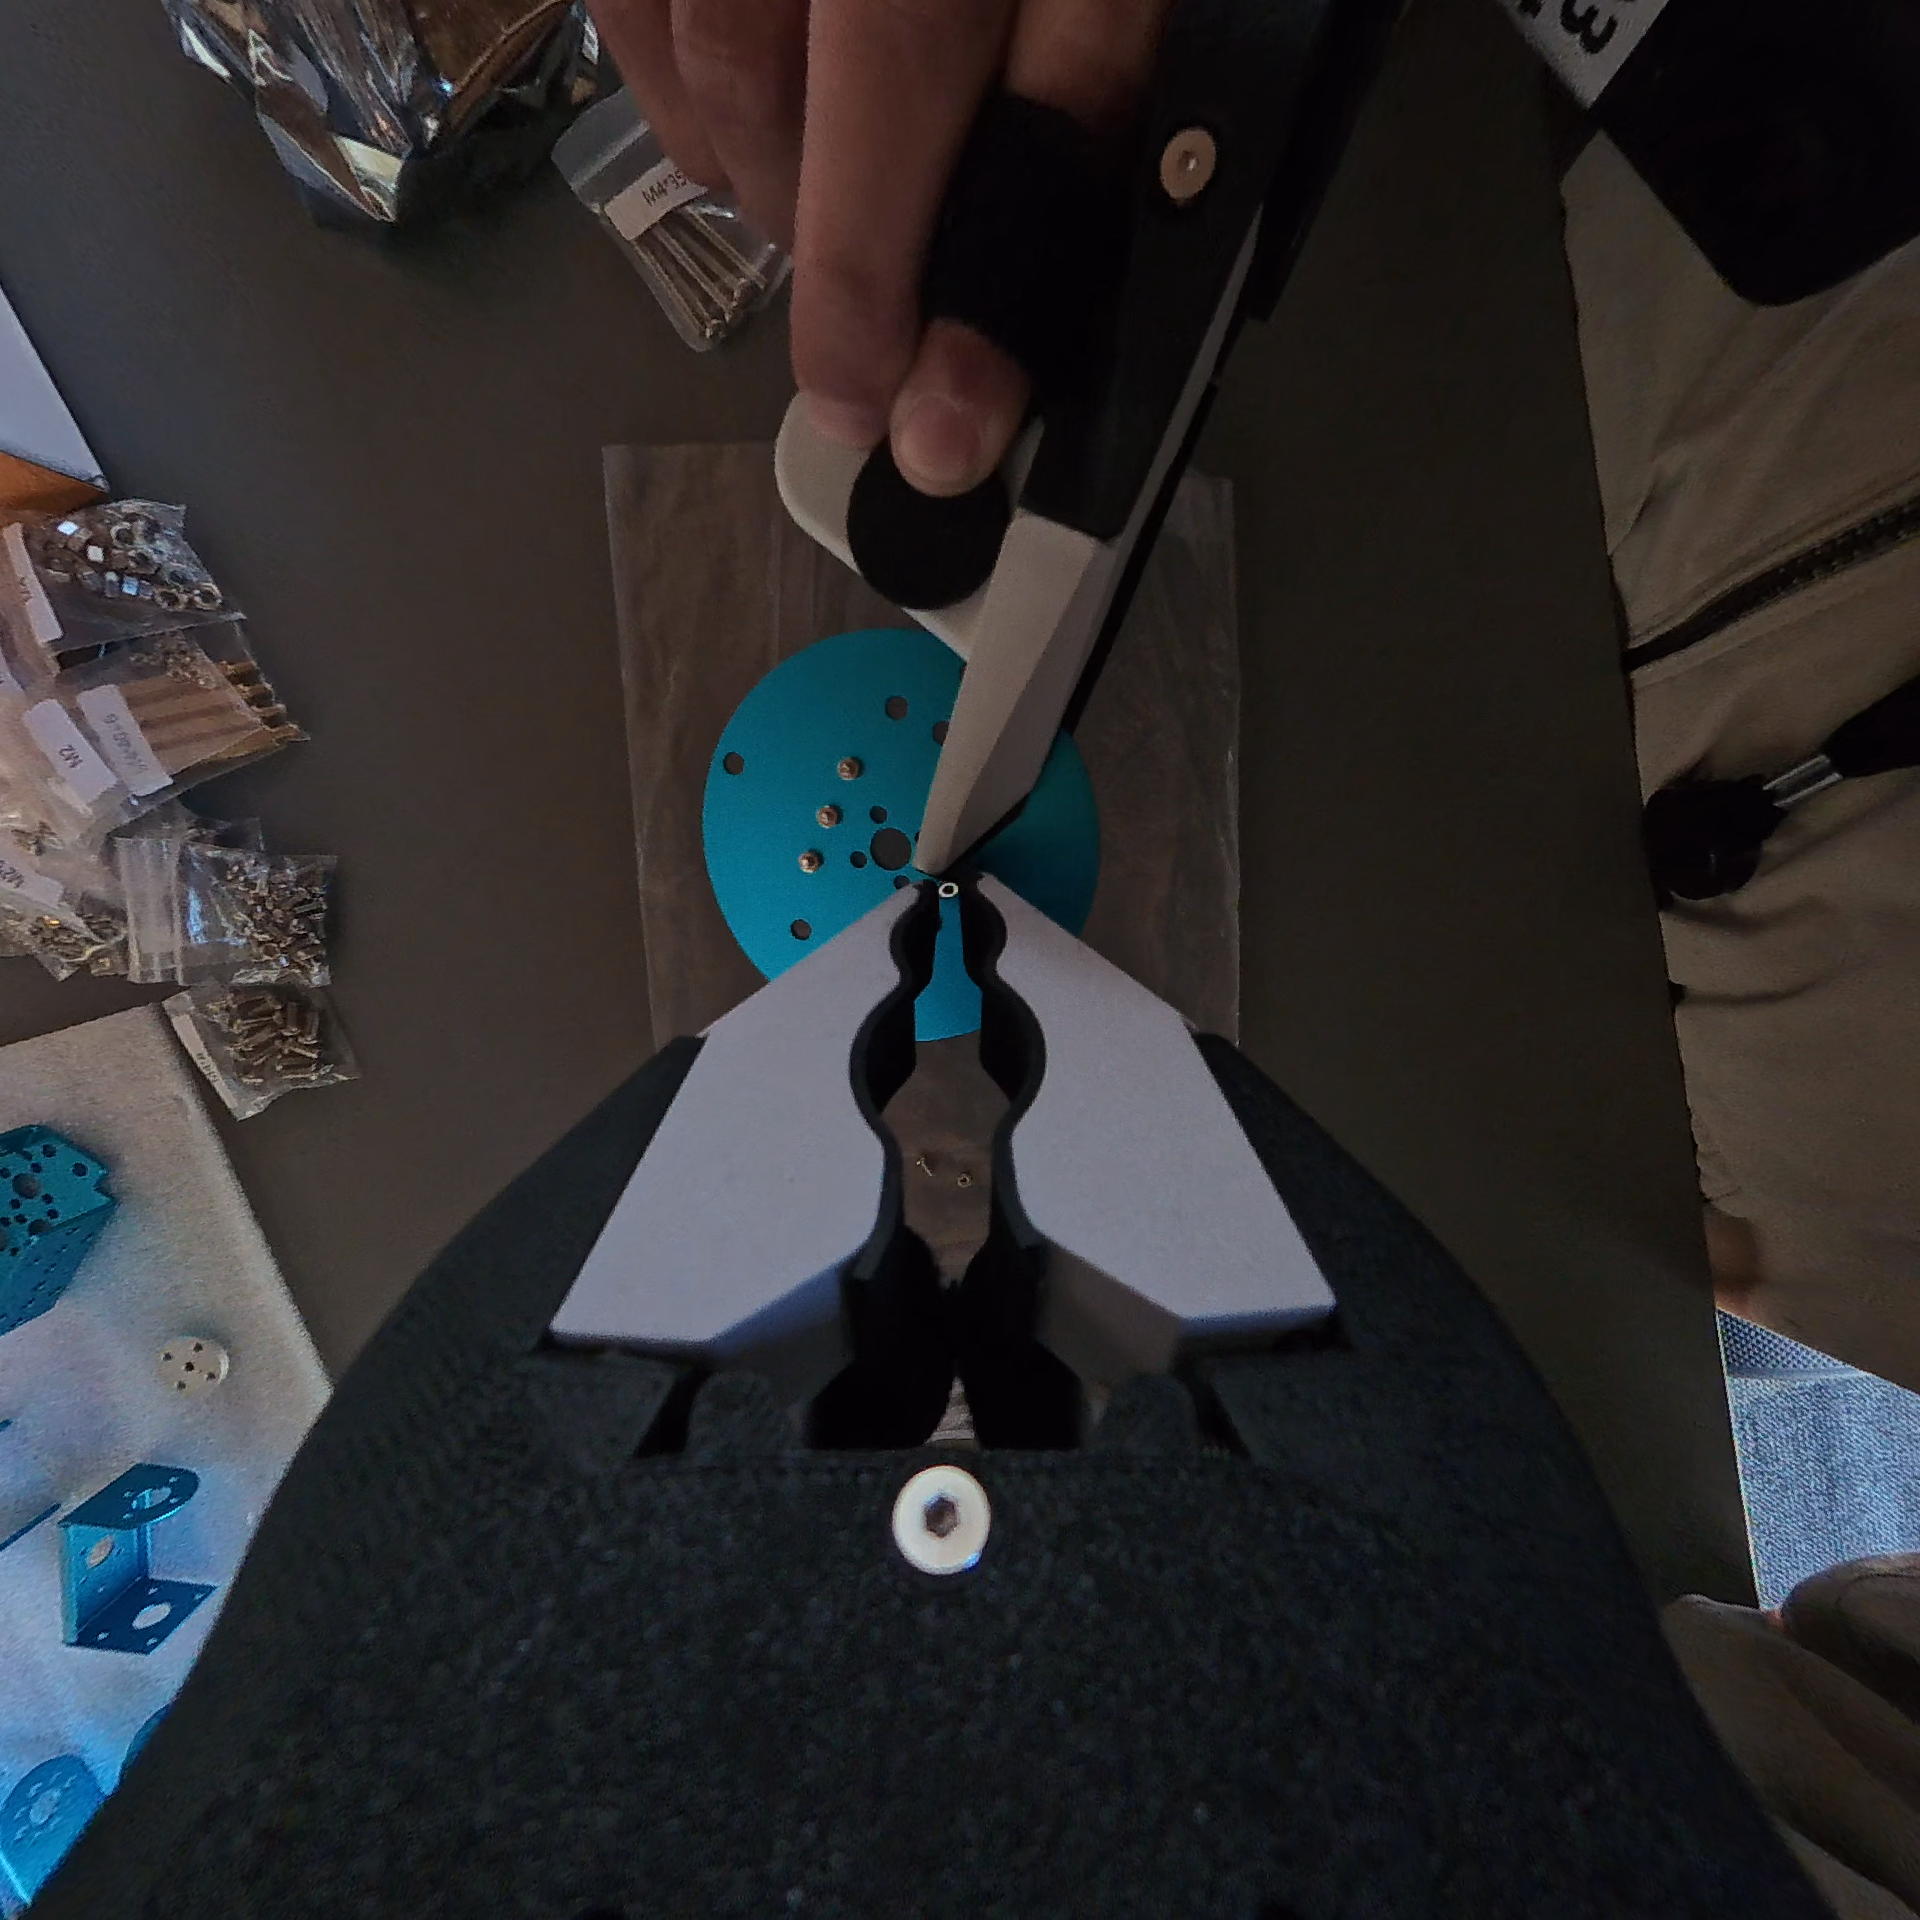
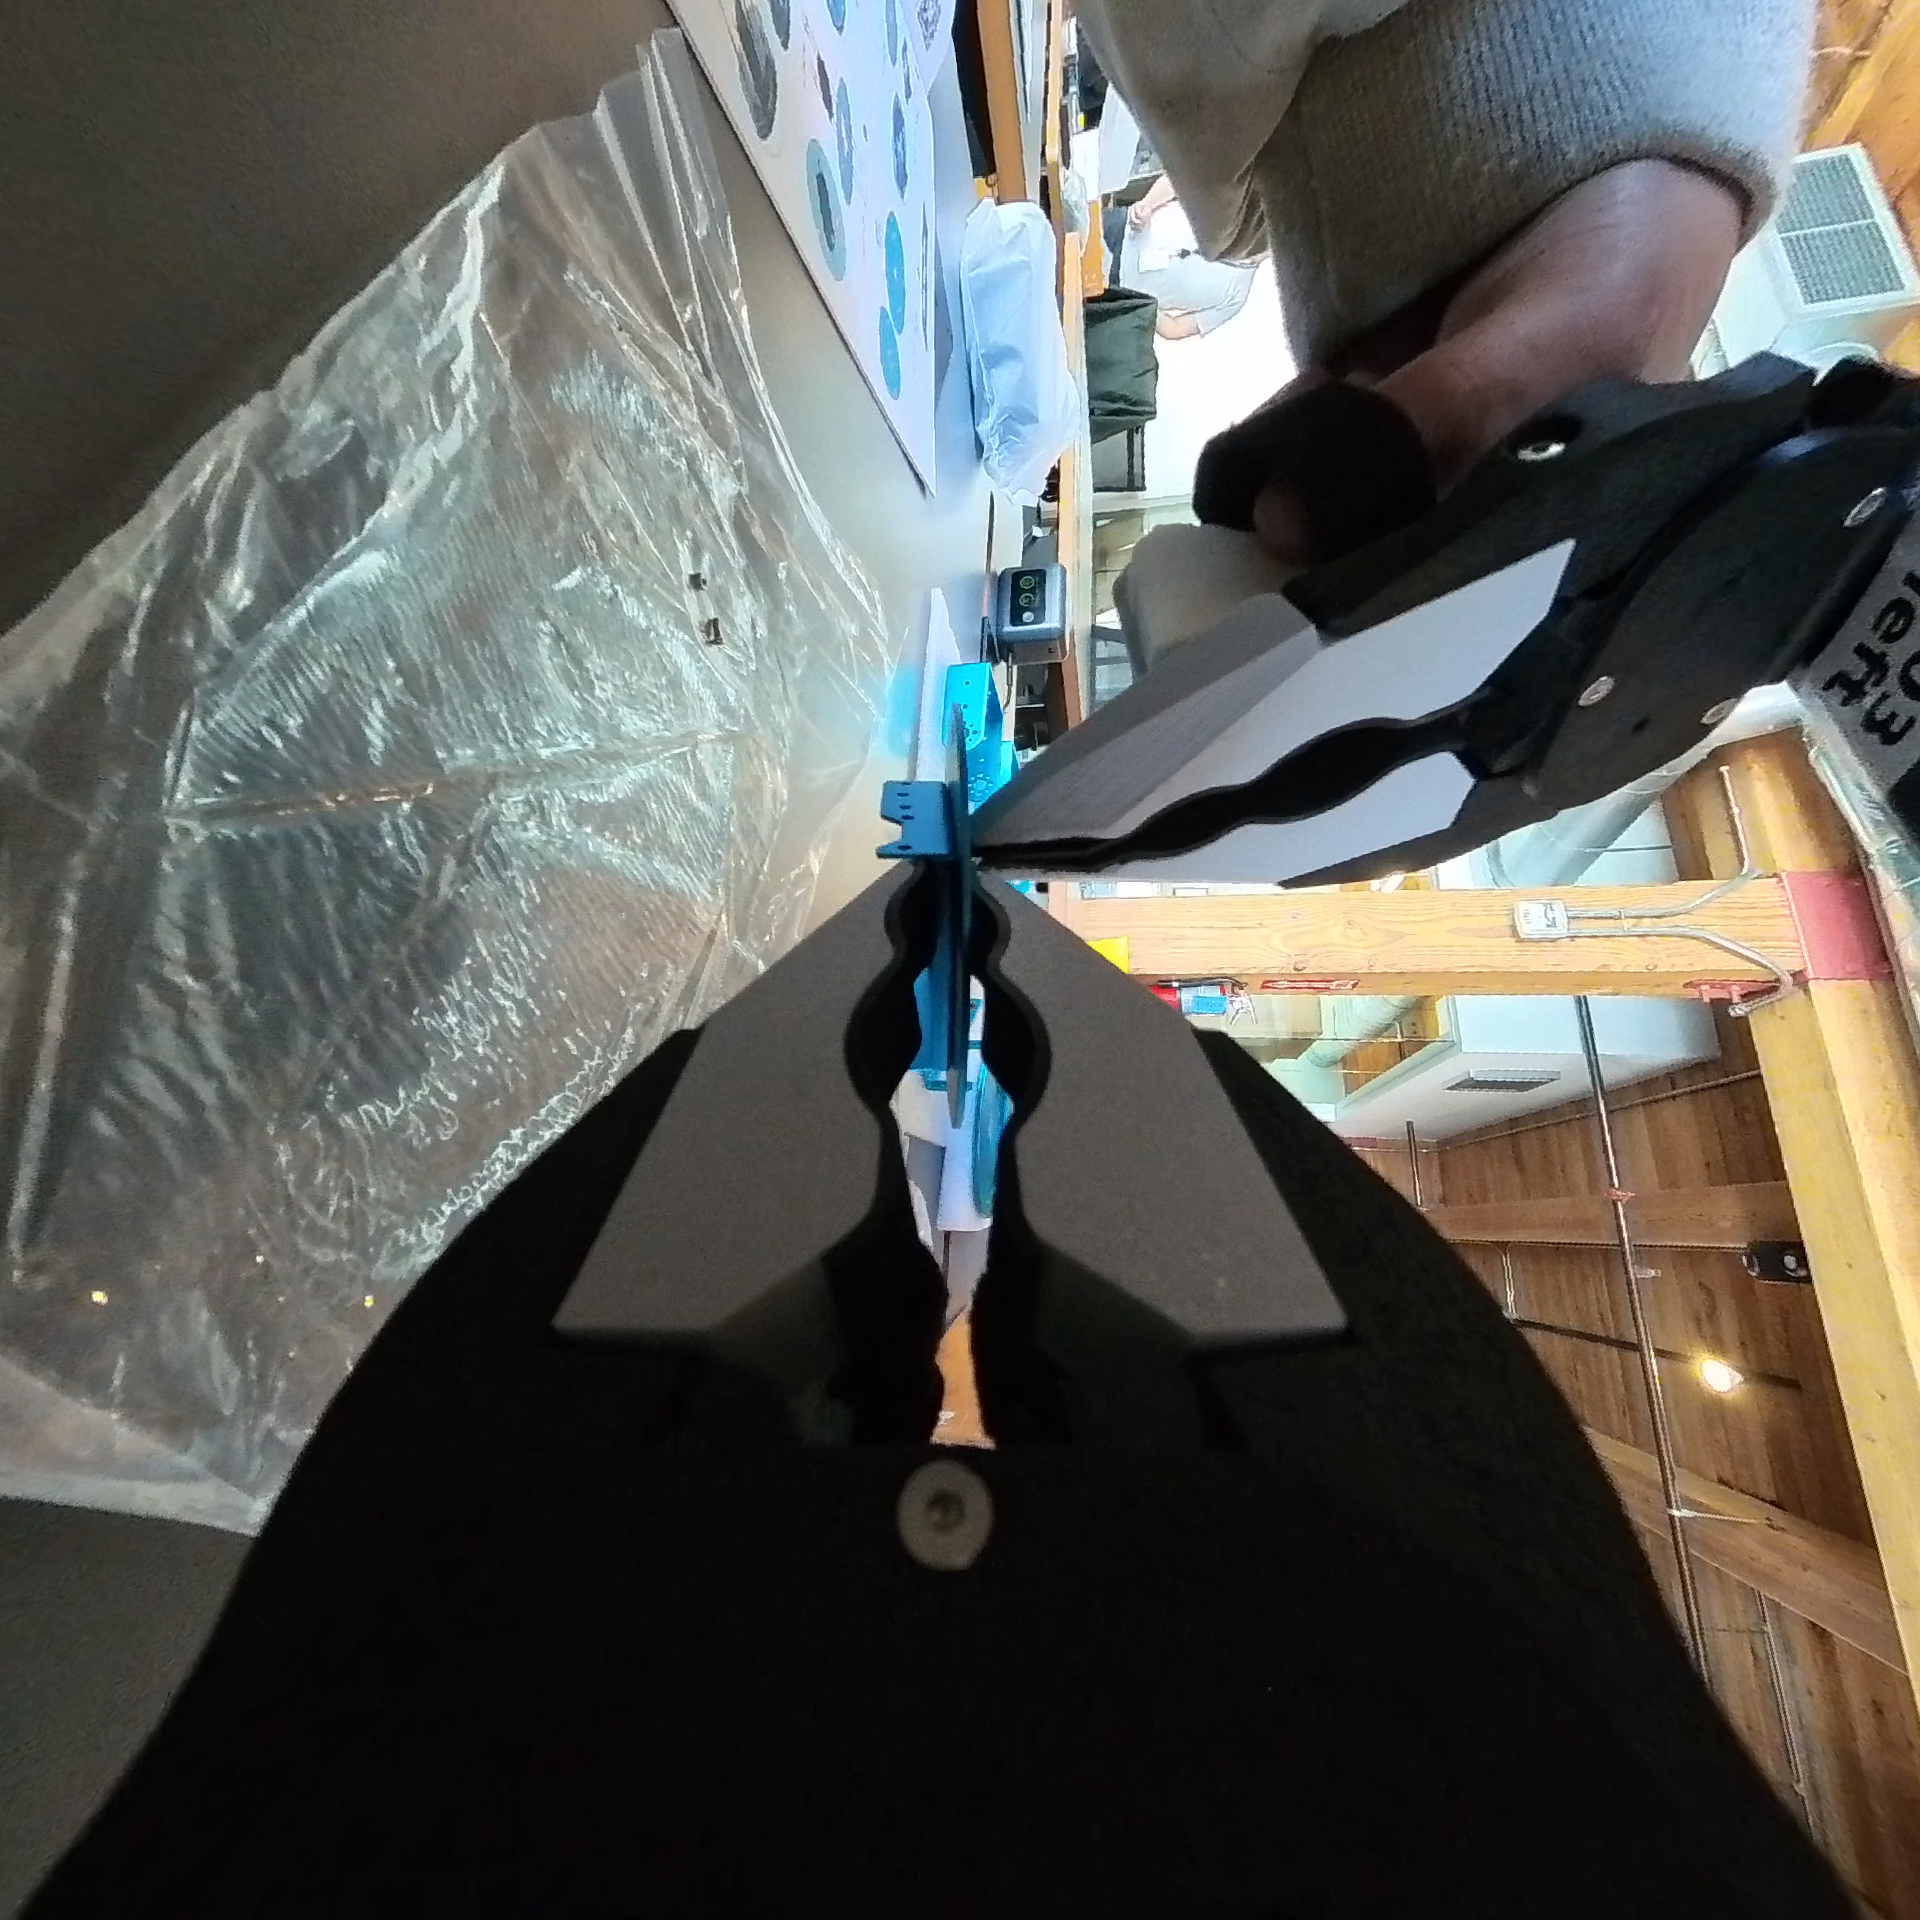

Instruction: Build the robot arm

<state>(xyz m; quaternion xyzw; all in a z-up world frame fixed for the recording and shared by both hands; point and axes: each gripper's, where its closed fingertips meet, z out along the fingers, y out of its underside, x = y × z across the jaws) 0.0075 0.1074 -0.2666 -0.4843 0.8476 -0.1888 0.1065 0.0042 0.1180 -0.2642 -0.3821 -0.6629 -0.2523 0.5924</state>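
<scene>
A round blue metal disc (image 1: 821,821) with several holes and three brass studs is over a clear plastic bag (image 1: 707,582) on the dark table. My left gripper (image 1: 948,891) is shut on a small silver nut (image 1: 948,889), held at the disc near its centre hole. My right gripper (image 1: 933,860) comes in from above, shut on the disc. In the right wrist view the disc (image 2: 954,966) is edge-on between my right gripper's (image 2: 951,883) closed fingers, and the left gripper (image 2: 987,854) meets it from the right.
Bags of screws and nuts (image 1: 239,914) lie at the left, blue brackets (image 1: 114,1558) on a light mat below them. A foil bag (image 1: 384,94) and a bag of long screws (image 1: 686,239) lie at the back. Two small loose fasteners (image 1: 940,1169) lie on the plastic. A person's clothing (image 1: 1787,727) fills the right.
</scene>
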